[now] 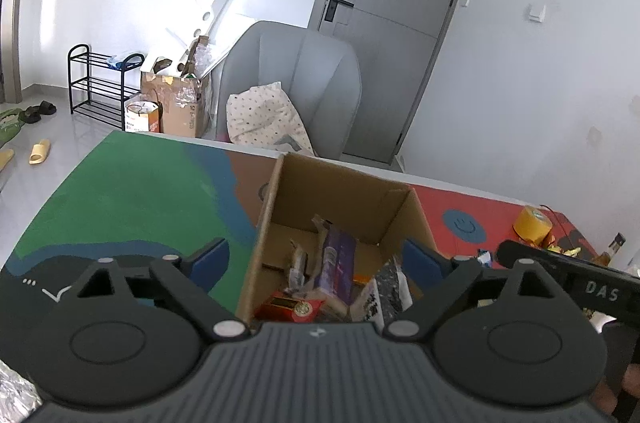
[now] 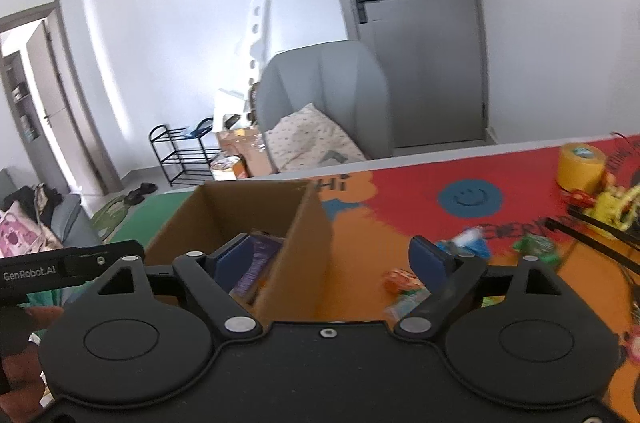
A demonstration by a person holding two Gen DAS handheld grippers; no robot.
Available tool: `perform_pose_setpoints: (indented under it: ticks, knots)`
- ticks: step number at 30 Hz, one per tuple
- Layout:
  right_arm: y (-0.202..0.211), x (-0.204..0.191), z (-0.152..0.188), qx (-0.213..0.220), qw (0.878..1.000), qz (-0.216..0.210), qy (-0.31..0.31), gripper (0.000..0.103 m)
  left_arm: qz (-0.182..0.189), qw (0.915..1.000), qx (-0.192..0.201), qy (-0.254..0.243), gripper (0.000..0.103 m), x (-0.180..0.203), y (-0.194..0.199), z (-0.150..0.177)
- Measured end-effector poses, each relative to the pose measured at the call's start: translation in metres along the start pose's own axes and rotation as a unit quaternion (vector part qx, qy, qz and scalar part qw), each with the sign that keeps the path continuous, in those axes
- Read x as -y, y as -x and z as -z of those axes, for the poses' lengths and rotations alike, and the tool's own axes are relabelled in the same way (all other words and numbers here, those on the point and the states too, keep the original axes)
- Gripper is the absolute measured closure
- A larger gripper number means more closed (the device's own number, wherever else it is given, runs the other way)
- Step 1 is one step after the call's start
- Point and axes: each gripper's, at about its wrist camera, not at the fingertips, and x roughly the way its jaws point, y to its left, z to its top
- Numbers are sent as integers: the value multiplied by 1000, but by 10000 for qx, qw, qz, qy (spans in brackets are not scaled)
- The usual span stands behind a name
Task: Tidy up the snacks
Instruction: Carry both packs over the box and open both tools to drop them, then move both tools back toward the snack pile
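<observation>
An open cardboard box (image 1: 280,199) stands on the colourful table mat and holds several snack packs, among them a purple pack (image 1: 338,263), a red pack (image 1: 292,307) and a dark speckled pack (image 1: 384,291). My left gripper (image 1: 316,263) is open and empty, its fingers spread just above the box. My right gripper (image 2: 332,263) is open and empty, straddling the box's right wall (image 2: 296,255). Loose snacks lie on the mat to the right: an orange pack (image 2: 400,281), a blue-white pack (image 2: 468,243) and a green pack (image 2: 536,247).
A yellow tape roll (image 2: 580,169) and a pile of yellow items (image 2: 612,207) sit at the table's far right. A bottle (image 1: 612,247) stands by the right edge. A grey armchair (image 1: 296,79) with a cushion is behind the table.
</observation>
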Motion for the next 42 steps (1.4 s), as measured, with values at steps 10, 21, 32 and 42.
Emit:
perform_pose_setpoints:
  ticks: [10,21,32,42]
  knots:
    - [14,31,7,40,9994,234,-249,12,157,9997,-121,-135,8,25,-1,8]
    - [33,68,14,117,9979,448,-455,12,352,9991,-47,-236,8,61,0,13]
    - [43,106,23,130,9956,599,-714,16,477,9978,-38,-459,8,103,-8,24]
    - [45,139,30,126,9936,630,-926,26,645,9955,-138,-684,10,142,-24,34]
